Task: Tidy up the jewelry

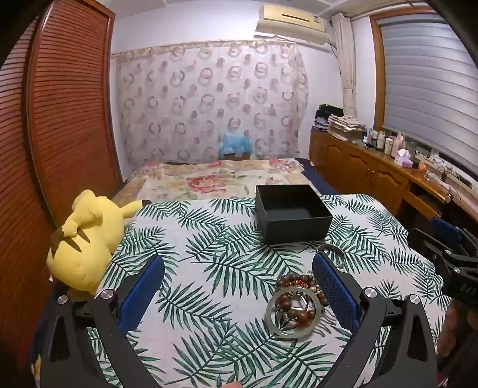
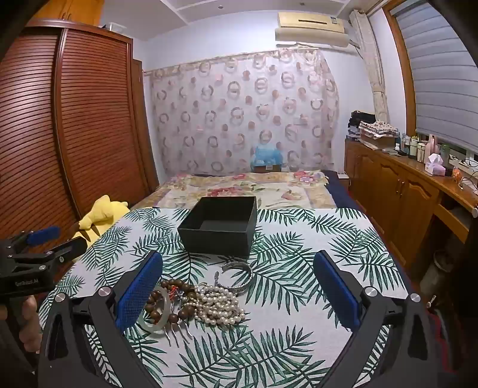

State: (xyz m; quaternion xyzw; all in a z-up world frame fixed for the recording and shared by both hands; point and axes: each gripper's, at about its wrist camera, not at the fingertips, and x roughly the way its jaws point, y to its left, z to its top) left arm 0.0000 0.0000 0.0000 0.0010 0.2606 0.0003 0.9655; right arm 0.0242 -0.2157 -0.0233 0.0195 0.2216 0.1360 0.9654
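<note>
Both fingers spread, jewelry pile beside right gripper's left finger

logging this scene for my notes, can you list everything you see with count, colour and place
box: one, black, open and empty, far middle of the table
silver cuff bracelet: one, just in front of the box
pearl strands: one heap, cream, near middle
wooden bead bracelets: a few, brown, tangled beside the pearls
bangle: one, pale green, lying on the beads
tablecloth: one, white with green leaves
plush toy: one, yellow, table's left edge
bed: one, floral cover, behind the table
wardrobe: brown, louvred, left
air conditioner: one, cream, high on the wall
left hand-held gripper: open
right hand-held gripper: open
</note>
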